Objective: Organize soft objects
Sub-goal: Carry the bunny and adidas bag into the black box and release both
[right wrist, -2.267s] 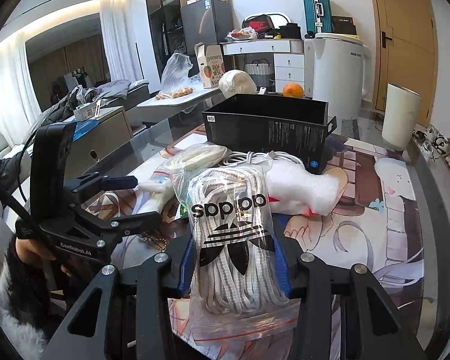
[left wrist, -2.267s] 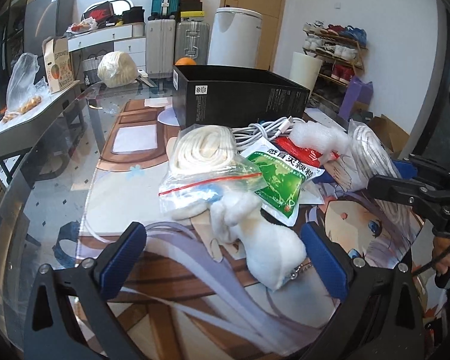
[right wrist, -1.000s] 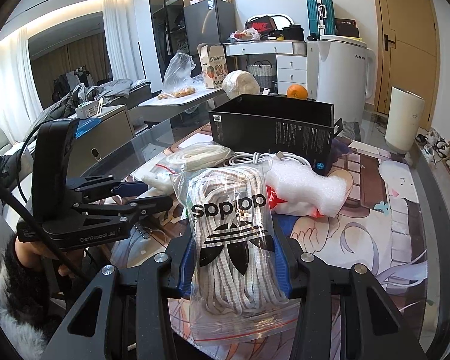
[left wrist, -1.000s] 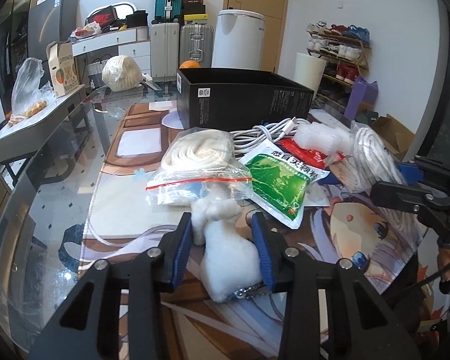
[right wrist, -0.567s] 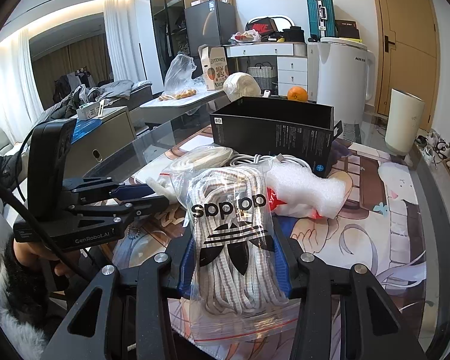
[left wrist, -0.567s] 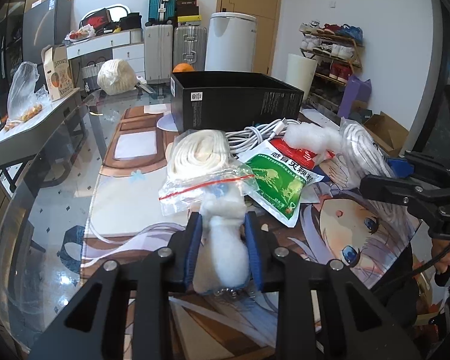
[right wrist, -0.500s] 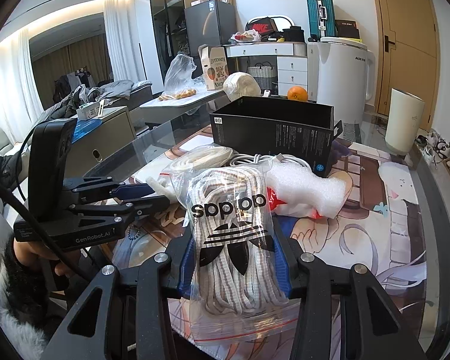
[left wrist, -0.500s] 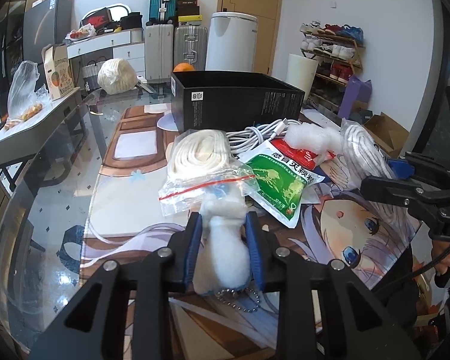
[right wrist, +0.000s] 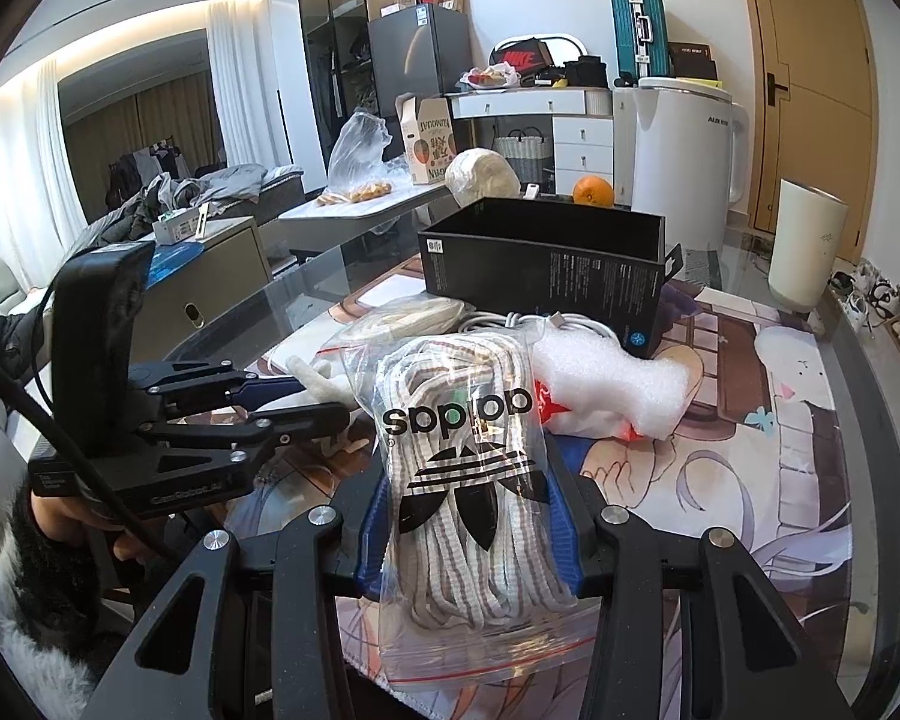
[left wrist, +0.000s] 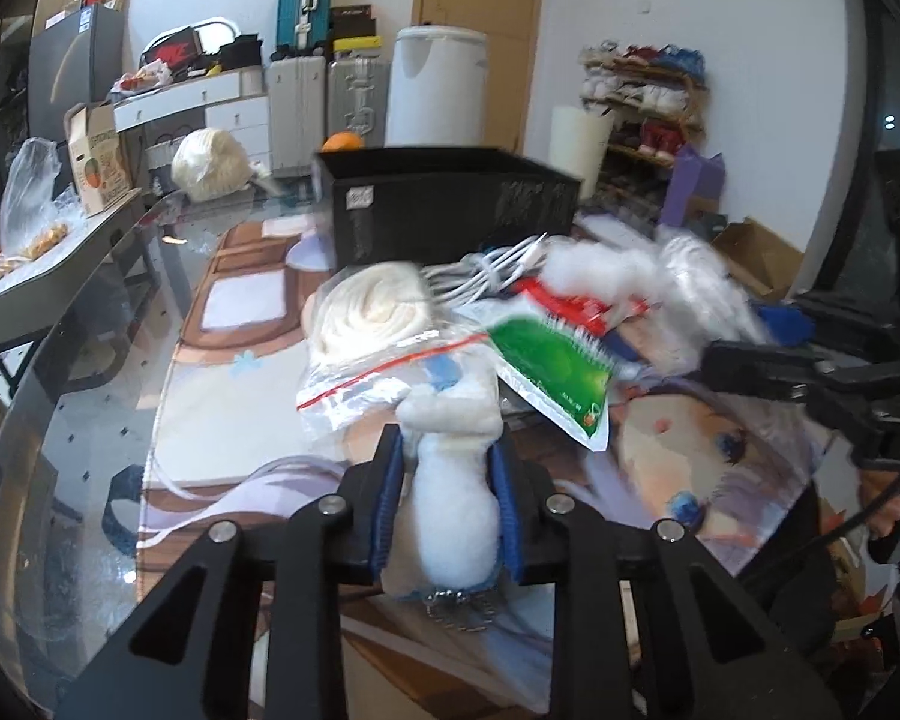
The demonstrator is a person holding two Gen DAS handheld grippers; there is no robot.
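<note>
Soft objects mostly unsorted on tabletop (right wrist: pixel 810 420). Left hand-held gripper (left wrist: pixel 447 492) clamped on white plush toy (left wrist: pixel 456 504), held near the pile. Right hand-held gripper (right wrist: pixel 468 534) clamped on bagged laces (right wrist: pixel 468 480). Black box (right wrist: pixel 546 270), the likely bin, shows nothing inside from here. Remaining beside it: bagged cream cord (left wrist: pixel 372 312), green packet (left wrist: pixel 552 372), foam piece (right wrist: pixel 612 384), cable (left wrist: pixel 492 264). Judged: early stage, two in hand, none placed.
</note>
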